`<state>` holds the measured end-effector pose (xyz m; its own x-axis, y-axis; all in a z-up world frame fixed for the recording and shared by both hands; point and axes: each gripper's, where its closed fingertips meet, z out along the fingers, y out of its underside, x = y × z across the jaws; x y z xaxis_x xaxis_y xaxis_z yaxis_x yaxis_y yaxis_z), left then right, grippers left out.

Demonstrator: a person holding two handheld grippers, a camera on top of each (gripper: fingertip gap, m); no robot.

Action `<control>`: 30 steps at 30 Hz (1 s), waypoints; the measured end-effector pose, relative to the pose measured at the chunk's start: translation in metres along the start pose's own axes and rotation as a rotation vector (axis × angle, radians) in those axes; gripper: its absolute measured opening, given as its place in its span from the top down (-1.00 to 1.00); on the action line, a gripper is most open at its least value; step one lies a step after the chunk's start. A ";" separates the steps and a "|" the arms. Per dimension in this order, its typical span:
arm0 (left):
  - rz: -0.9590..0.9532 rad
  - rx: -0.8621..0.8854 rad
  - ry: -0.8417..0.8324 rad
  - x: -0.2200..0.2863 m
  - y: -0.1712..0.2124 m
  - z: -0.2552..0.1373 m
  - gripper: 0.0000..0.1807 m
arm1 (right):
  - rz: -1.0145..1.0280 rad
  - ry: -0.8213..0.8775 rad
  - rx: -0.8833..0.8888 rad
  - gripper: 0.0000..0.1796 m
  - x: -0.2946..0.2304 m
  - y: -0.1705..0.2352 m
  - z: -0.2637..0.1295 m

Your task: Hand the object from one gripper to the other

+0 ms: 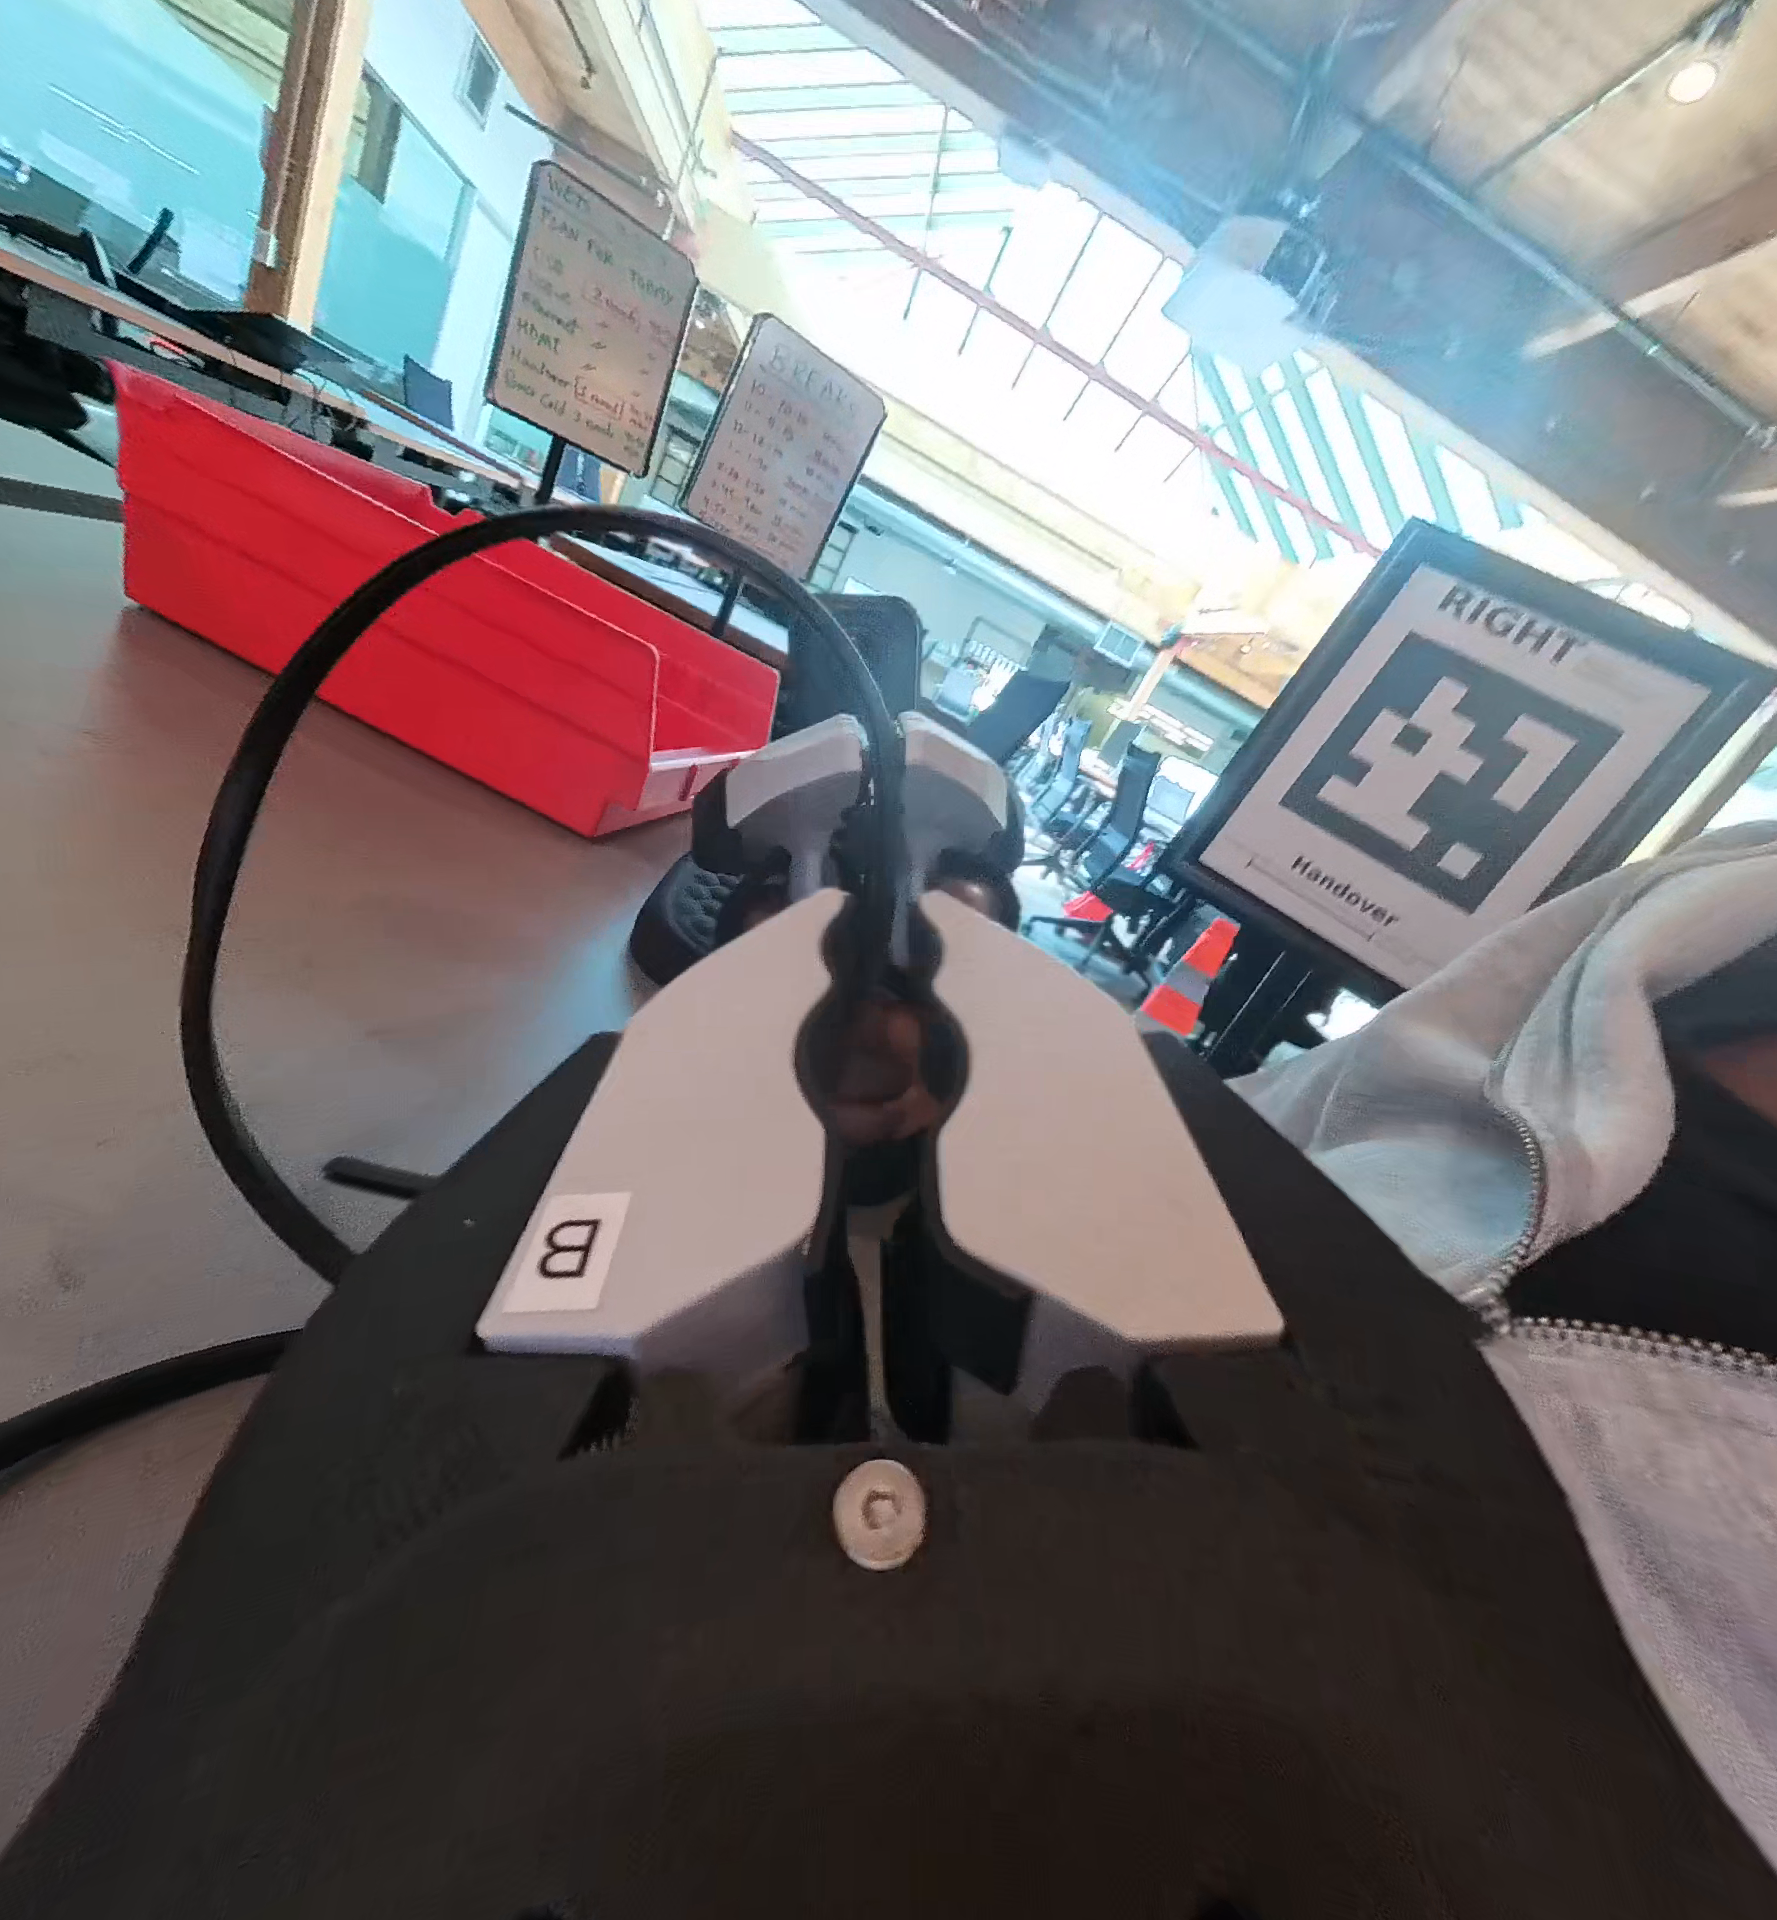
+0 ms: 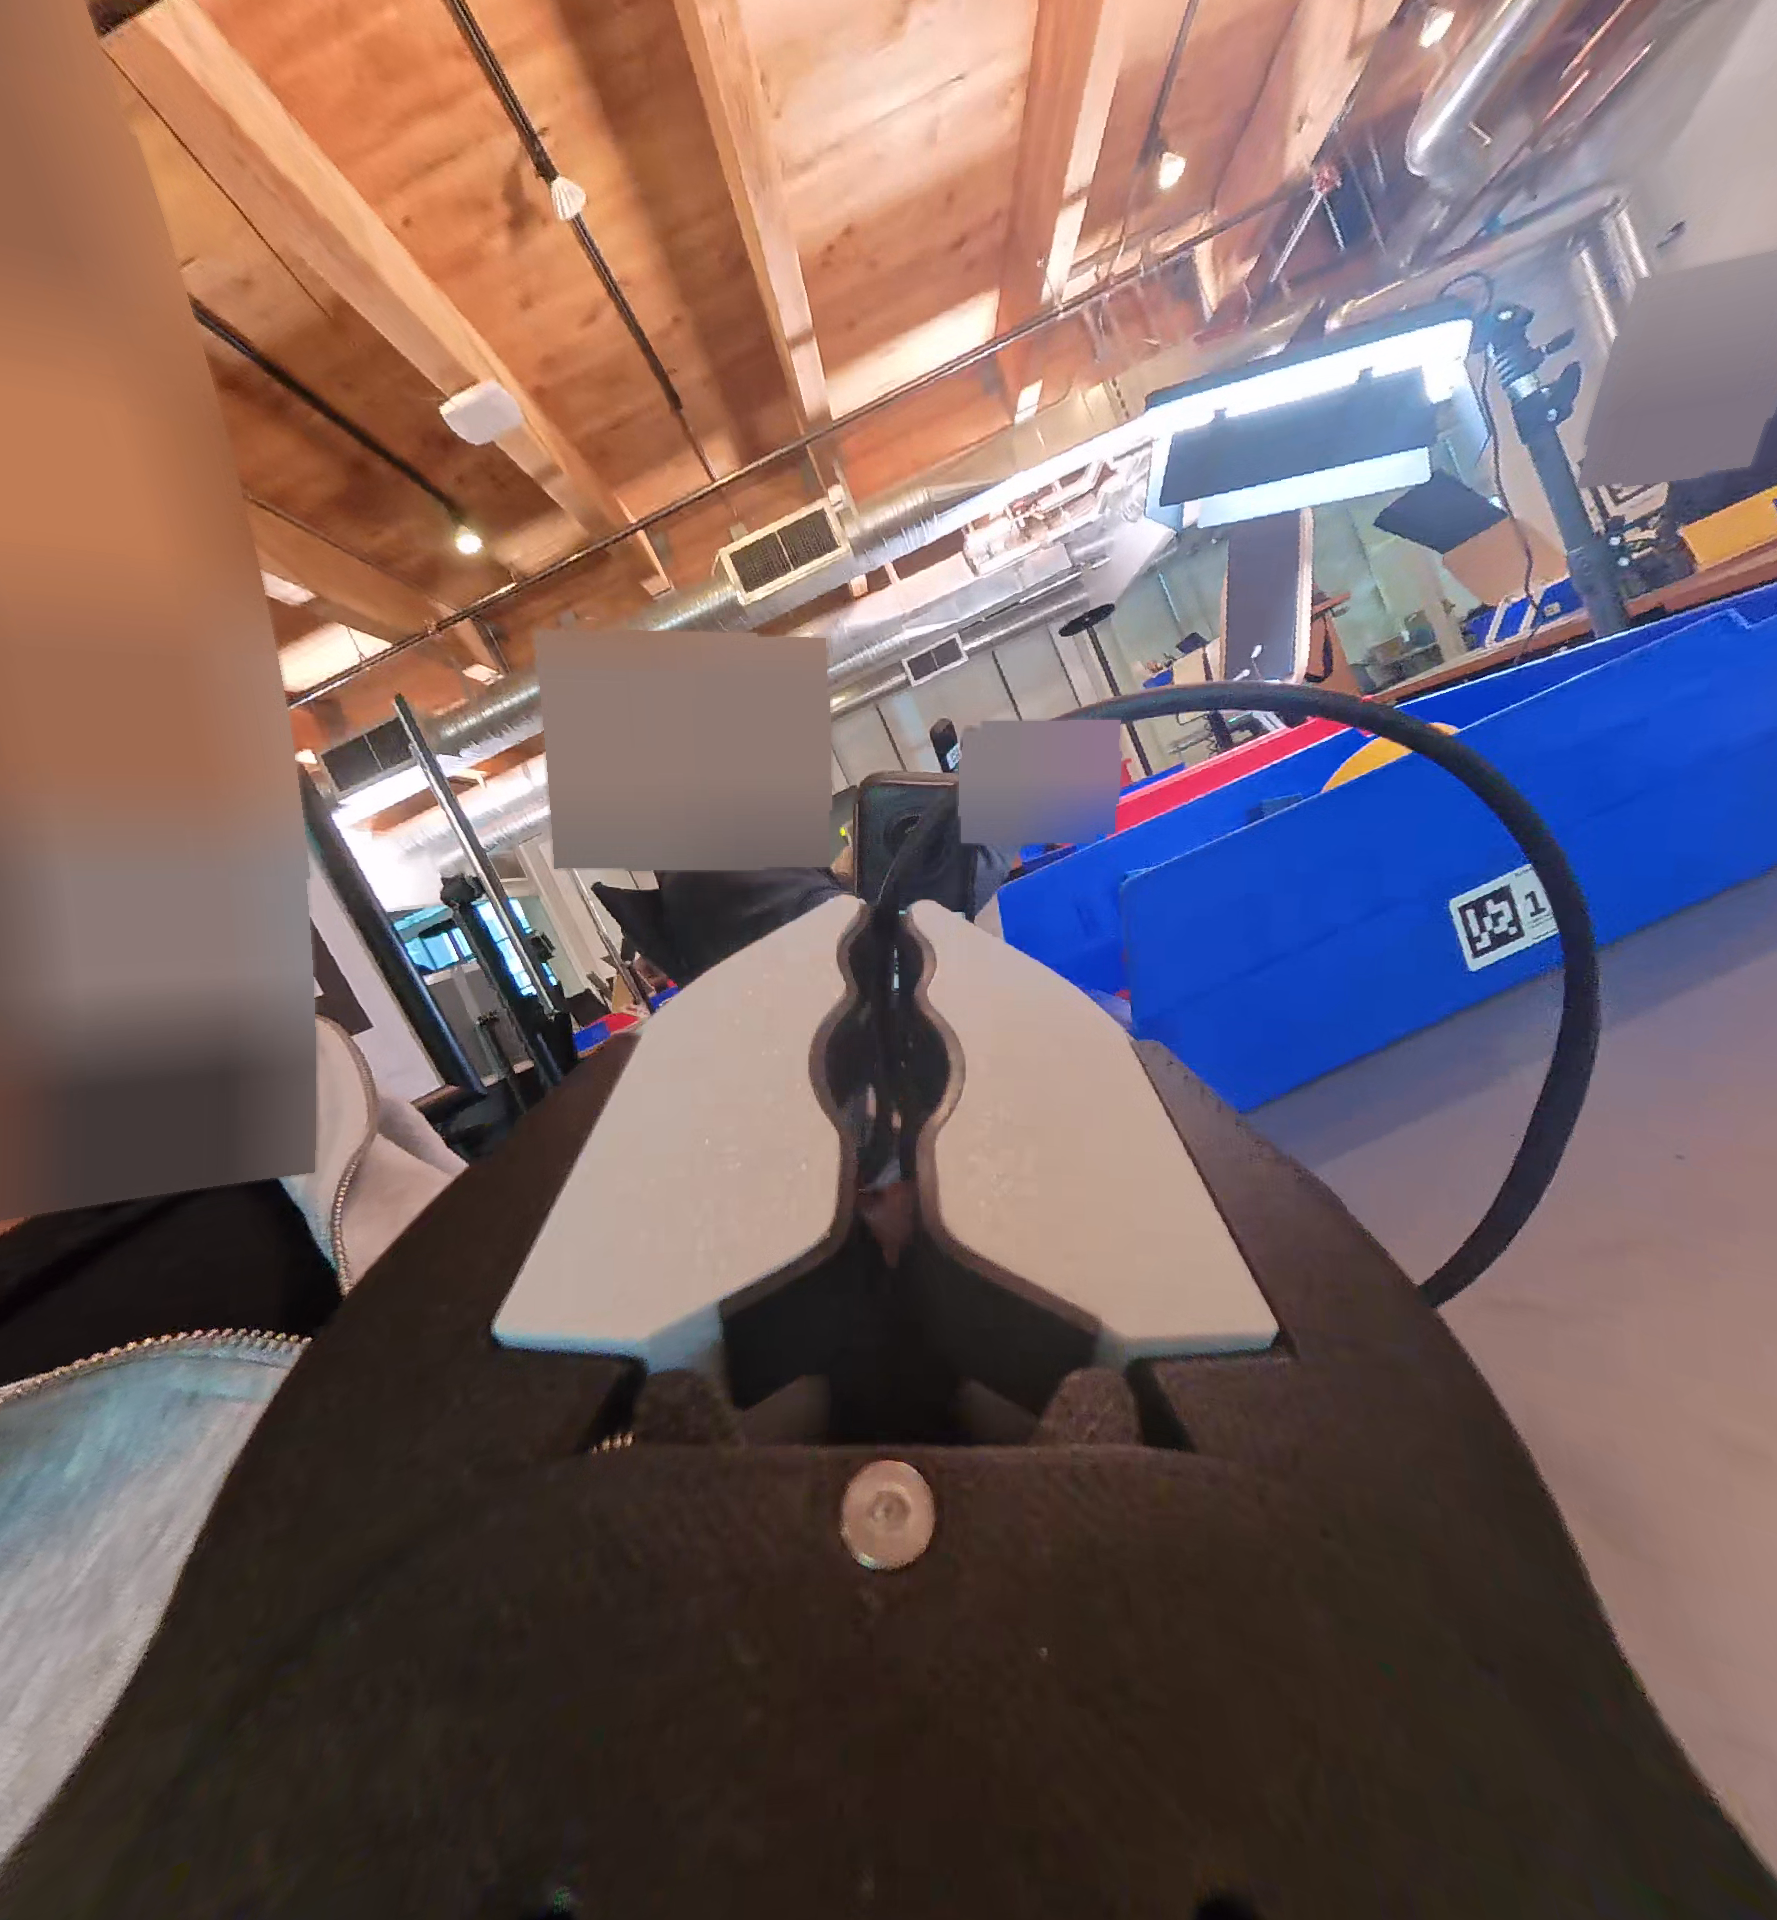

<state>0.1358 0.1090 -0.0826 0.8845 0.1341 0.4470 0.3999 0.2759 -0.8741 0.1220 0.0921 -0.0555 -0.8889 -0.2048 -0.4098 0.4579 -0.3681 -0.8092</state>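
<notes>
A black cable (image 1: 200, 935) loops out to the left over the grey table (image 1: 84, 1039). My left gripper (image 1: 879, 925) is shut on it at the fingertips. My right gripper (image 1: 871, 790) faces it tip to tip just beyond, its grey fingers (image 1: 790, 779) closed around the same cable. In the right wrist view my right gripper (image 2: 889, 925) is shut on the cable (image 2: 1575, 966), which arcs out to the right and down to the table. The left gripper's black body (image 2: 905, 831) shows just behind the fingertips; its fingers are hidden.
A red bin (image 1: 427, 623) lies on the table to the left, a blue bin (image 2: 1383, 935) to the right. A framed marker sign (image 1: 1466, 748) and two whiteboards (image 1: 593, 322) stand behind. A person's grey zip jacket (image 1: 1590, 1091) is close by. My two grippers' fingertips are within a few centimetres of each other.
</notes>
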 end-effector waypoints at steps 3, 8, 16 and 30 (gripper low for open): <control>0.001 0.014 0.027 0.004 -0.002 -0.001 0.96 | -0.003 0.007 -0.001 0.95 0.001 0.000 0.000; -0.122 0.155 0.101 0.006 -0.023 -0.012 0.97 | 0.021 -0.012 -0.052 0.69 -0.002 0.011 0.007; -0.113 0.148 0.101 0.007 -0.022 -0.010 0.96 | -0.033 -0.014 -0.257 0.94 -0.006 0.043 0.014; -0.002 -0.019 0.015 0.002 0.004 0.002 0.84 | 0.040 -0.035 -0.019 0.96 -0.003 0.004 0.002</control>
<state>0.1388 0.1119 -0.0843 0.8869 0.1192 0.4464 0.4064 0.2582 -0.8764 0.1268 0.0899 -0.0563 -0.8685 -0.2508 -0.4276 0.4926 -0.3413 -0.8005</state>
